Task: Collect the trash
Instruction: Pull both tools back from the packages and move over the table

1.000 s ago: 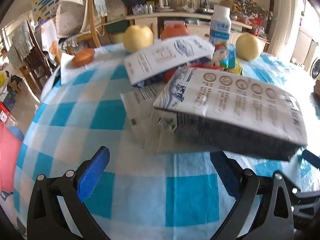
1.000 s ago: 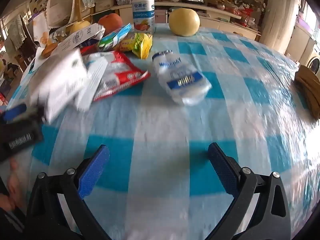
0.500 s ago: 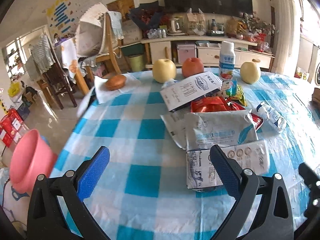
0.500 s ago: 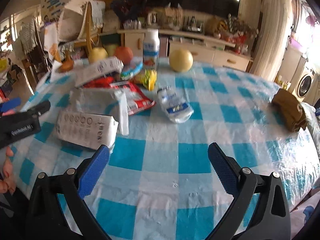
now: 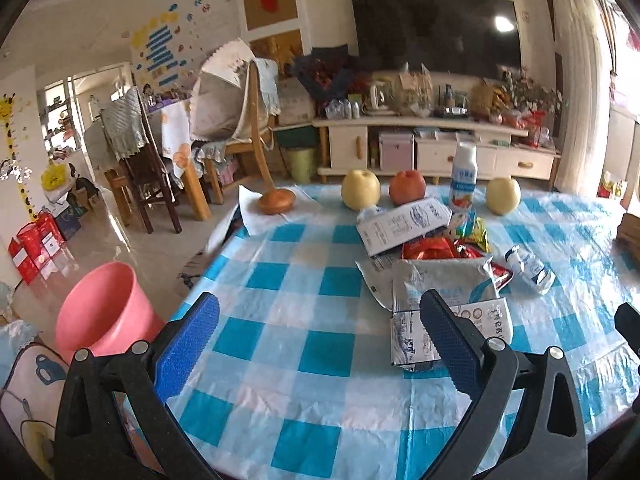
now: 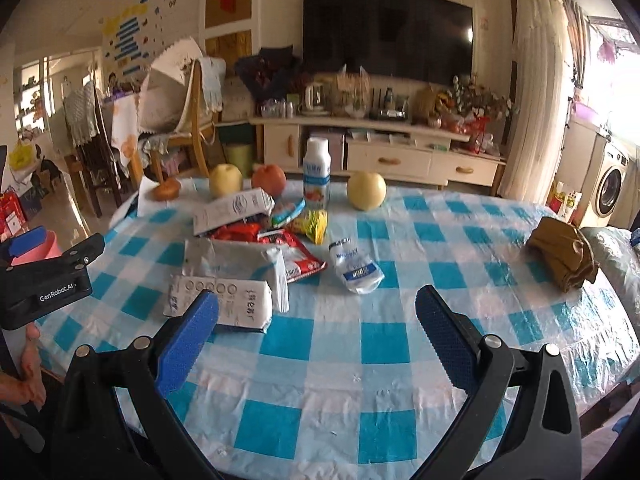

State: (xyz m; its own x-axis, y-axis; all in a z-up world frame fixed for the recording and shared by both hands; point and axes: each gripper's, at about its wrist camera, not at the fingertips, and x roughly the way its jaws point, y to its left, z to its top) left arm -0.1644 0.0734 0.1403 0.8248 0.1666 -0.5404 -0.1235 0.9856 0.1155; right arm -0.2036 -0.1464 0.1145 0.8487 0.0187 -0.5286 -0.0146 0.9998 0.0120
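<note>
A heap of trash lies mid-table: a flattened milk carton (image 5: 452,334) (image 6: 224,306) nearest me, a grey-white pouch (image 5: 444,280) (image 6: 232,260) behind it, red wrappers (image 6: 296,258), a second carton (image 5: 404,224) (image 6: 232,208) and a crushed clear bottle (image 6: 356,266) (image 5: 528,266). A pink bin (image 5: 104,312) stands on the floor left of the table. My left gripper (image 5: 320,344) is open above the table's near edge, holding nothing. Likewise open and holding nothing, my right gripper (image 6: 316,340) hovers over bare cloth, right of the near carton.
On the blue-checked tablecloth (image 6: 400,240) stand two yellow fruits (image 6: 366,190), a red fruit (image 6: 270,178), a drink bottle (image 6: 316,174) and a bun (image 5: 276,200) on paper. A brown folded cloth (image 6: 560,256) lies far right. Chairs and a TV cabinet stand behind.
Both grippers have pulled back and up from the table. The near carton, tilted up close to the left gripper a second ago, now lies flat on the cloth.
</note>
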